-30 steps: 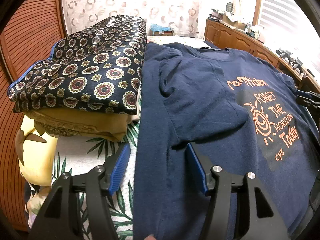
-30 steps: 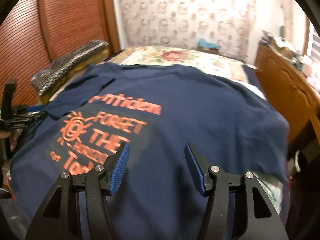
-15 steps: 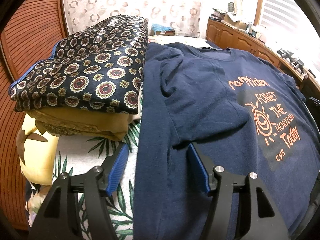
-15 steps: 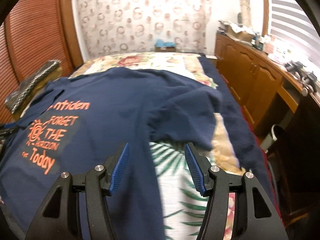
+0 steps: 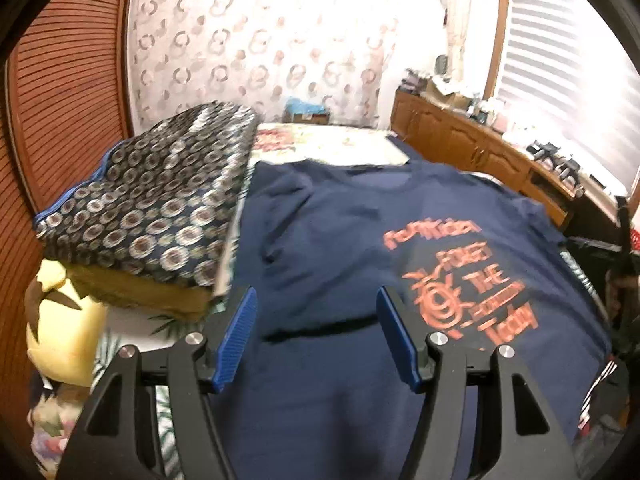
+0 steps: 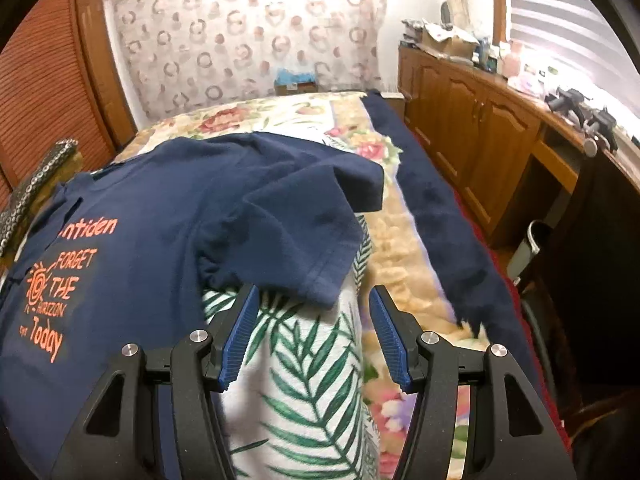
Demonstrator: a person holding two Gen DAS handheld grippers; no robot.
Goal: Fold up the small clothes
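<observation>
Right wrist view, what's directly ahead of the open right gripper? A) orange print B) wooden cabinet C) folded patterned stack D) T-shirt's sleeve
D: the right gripper is open, and the navy T-shirt's sleeve lies just beyond its fingertips on the leaf-print bedding; the orange print sits far off to the left.

T-shirt (image 5: 332, 248) on bed (image 6: 316, 380) — folded stack (image 5: 160, 216) left

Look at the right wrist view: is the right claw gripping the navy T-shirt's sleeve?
No. The right claw is open and empty, with the sleeve lying just beyond its tips.
</observation>
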